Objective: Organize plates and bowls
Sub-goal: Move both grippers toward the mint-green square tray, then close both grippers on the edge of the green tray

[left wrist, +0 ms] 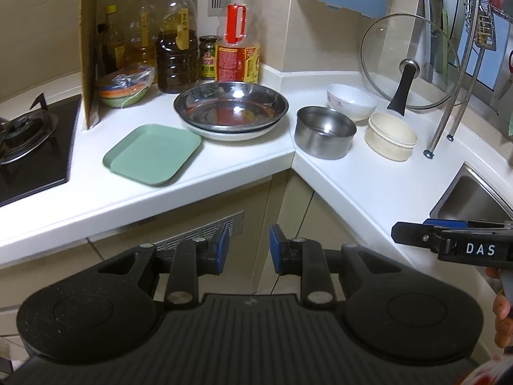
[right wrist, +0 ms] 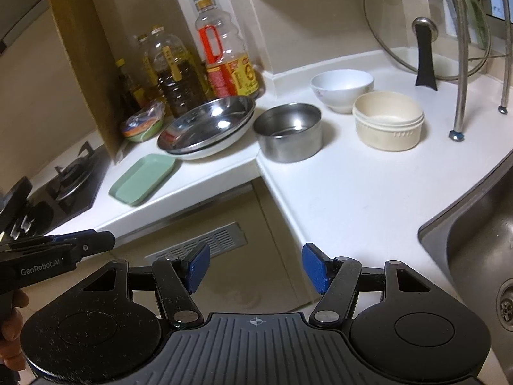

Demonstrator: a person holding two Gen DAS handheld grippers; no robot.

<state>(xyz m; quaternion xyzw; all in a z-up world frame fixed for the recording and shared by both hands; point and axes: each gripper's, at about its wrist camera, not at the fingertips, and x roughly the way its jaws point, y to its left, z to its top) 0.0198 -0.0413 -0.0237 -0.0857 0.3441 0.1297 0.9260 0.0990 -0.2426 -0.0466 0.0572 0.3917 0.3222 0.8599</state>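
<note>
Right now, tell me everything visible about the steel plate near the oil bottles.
The steel plate is a round, shallow, shiny metal dish with a raised rim, empty, mirroring the red label behind it. It sits level, nested on a white plate whose edge shows beneath. The pair rests on the white counter, in front of the oil bottles, between the green tray and the steel bowl. Neither gripper touches it.

1. I see bare countertop [right wrist: 346,199] in front of the steel bowl [right wrist: 290,131] and cream bowl [right wrist: 388,122]: free passage.
2. The rack legs [right wrist: 461,96] and glass lid [right wrist: 426,25] crowd the rear right.
3. Bottles [left wrist: 208,38] wall in the stacked plates [left wrist: 231,109] behind.
</note>
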